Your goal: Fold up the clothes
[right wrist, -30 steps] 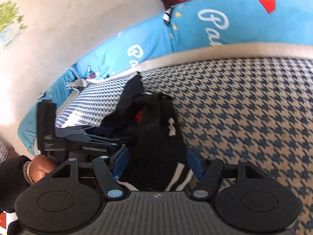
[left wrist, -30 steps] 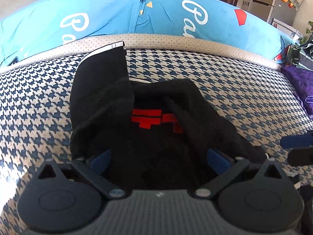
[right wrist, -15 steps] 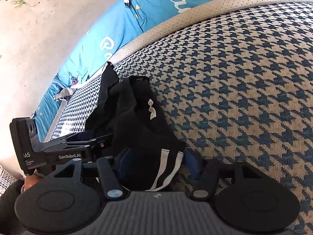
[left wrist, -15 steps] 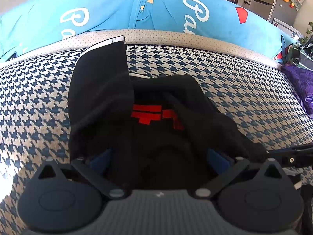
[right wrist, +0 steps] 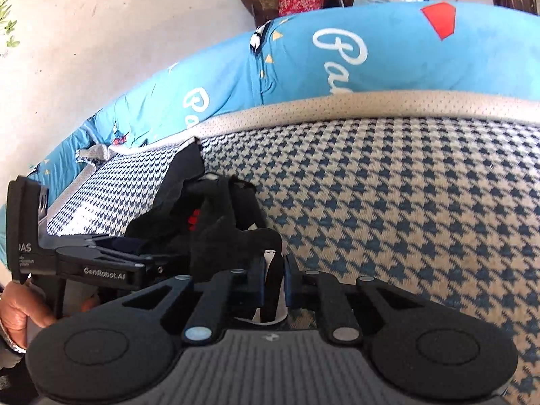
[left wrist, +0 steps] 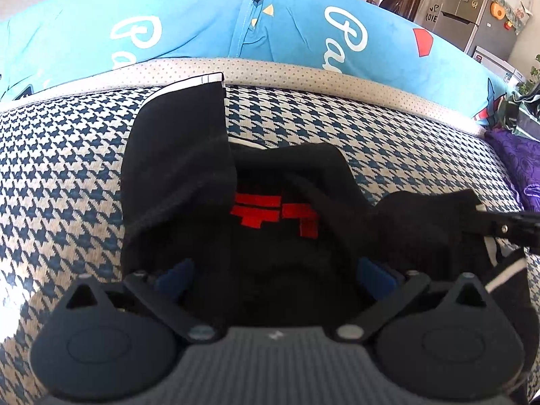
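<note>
Having just closed on the black garment's (right wrist: 233,236) striped hem, the right gripper (right wrist: 272,287) risked slippage; the left gripper's (left wrist: 275,271) jaws stood apart.

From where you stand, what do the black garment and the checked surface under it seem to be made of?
The garment looks like soft, matte knit fabric: it slumps in folds and shows stitched seams, with a red print and white stripes. The checked surface looks like coarse woven upholstery: its thread texture shows in the blue-and-cream houndstooth. The exact fibres cannot be told.
</note>
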